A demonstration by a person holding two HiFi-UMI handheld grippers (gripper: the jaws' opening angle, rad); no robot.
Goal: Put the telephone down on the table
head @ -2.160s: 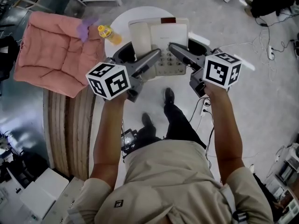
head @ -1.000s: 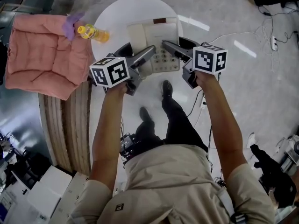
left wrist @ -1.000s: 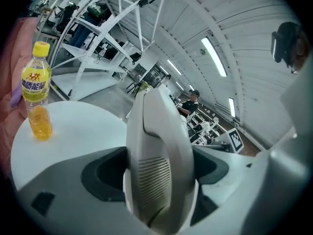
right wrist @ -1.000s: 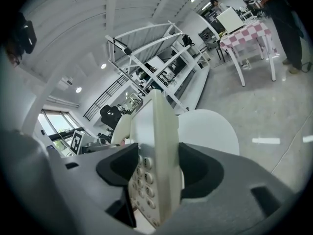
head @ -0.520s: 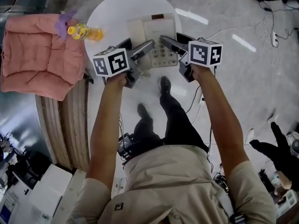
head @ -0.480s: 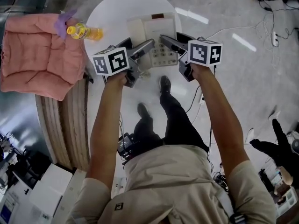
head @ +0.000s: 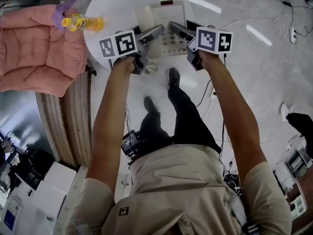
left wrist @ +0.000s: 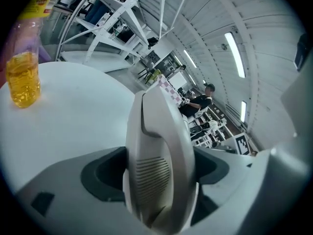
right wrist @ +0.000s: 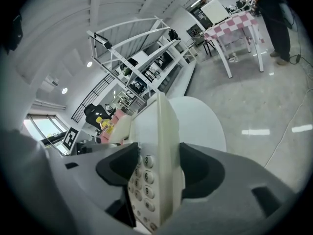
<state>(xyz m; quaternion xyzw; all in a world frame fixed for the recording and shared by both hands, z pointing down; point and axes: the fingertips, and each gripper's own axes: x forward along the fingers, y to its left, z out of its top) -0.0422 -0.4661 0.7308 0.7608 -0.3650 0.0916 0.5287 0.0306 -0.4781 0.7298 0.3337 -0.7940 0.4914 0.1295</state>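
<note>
phone (head: pixel 166 23): above the desk's (head: pixel 112 4) near edge, held from both sides; contact can't tell.
left claw (head: pixel 155 32): clamped on the handset (left wrist: pixel 159 160).
right claw (head: pixel 175 27): clamped on keypad edge (right wrist: pixel 146 180).
risk: uneven release tips it off the edge; handset could pop loose.

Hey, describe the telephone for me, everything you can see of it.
The telephone is an off-white desk set, plastic by its look, with the handset cradled along one side, numbered keys and a small dark window at its far end. It lies face up over the near part of the round white table. The left gripper clamps the handset side, the right gripper the keypad edge. Whether its base touches the table cannot be told.
</note>
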